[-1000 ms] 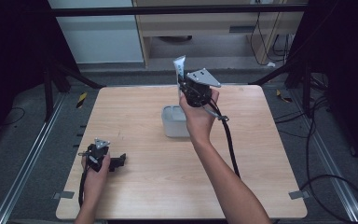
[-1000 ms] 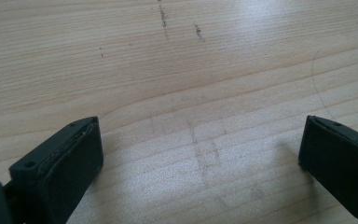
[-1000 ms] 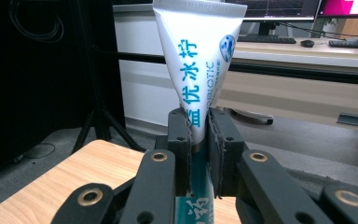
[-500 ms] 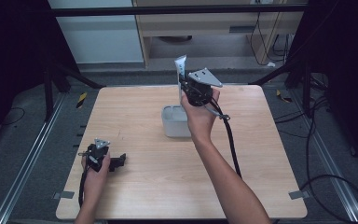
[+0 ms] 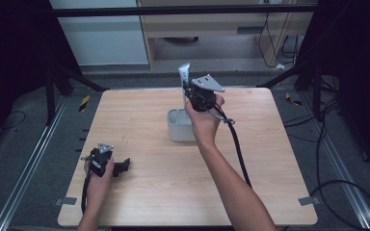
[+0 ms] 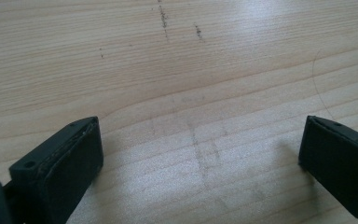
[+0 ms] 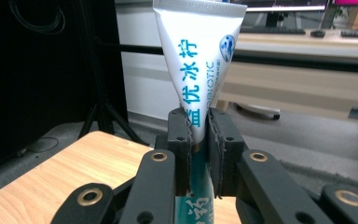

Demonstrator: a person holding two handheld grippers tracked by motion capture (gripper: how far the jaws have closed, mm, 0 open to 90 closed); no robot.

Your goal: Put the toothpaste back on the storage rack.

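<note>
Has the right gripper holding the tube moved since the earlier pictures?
Yes, slightly: the right gripper with the tube has sunk toward the grey container below it.

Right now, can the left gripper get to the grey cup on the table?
Probably yes. The left gripper rests open on bare table, nothing between it and the grey cup. The right gripper holds the toothpaste tube above it, which could crowd it.

white tube (image 7: 197, 65) | blue lettering | upright | above grey box (image 5: 179, 126)

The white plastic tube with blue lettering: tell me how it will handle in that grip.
The white plastic tube with blue lettering probably squashes: the right gripper pinches it narrow. Likely light, standing upright from one pinch. Its glossy skin may slip.
</note>
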